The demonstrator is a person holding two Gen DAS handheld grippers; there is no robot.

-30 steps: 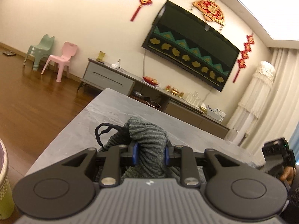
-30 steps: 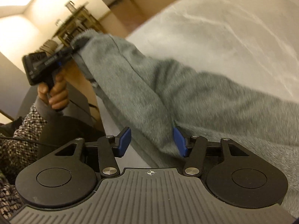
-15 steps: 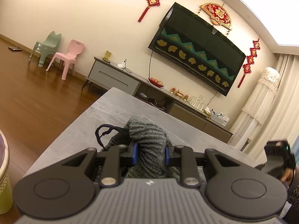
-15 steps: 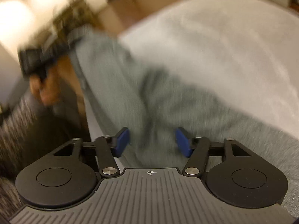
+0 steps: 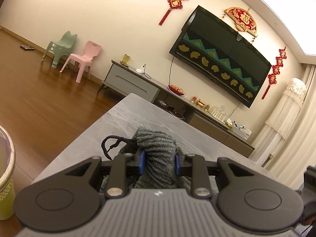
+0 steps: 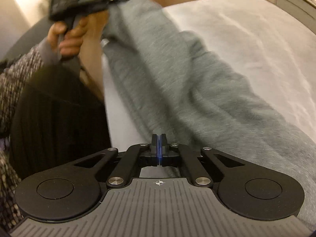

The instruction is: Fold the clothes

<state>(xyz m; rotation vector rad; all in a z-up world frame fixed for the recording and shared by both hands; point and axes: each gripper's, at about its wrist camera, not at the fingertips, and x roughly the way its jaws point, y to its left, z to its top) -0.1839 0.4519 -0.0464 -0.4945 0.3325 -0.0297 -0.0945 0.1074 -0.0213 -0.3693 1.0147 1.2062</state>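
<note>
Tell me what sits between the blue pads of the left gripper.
In the left wrist view, a bunched ribbed part of the grey garment fills the gap in the left gripper, both pads pressing on it.

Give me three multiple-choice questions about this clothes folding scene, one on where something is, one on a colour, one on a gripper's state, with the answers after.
1. Where does the grey garment lie?
A. on the floor
B. across the pale table
C. on a chair

2. What colour are the two small chairs by the wall?
A. both white
B. red and blue
C. green and pink

3. How does the right gripper stand?
A. shut
B. wide open
C. out of view

Answers:
1 B, the cloth stretches over the tabletop.
2 C, seen in the left wrist view.
3 A, its blue pads meet with no visible gap.
</note>
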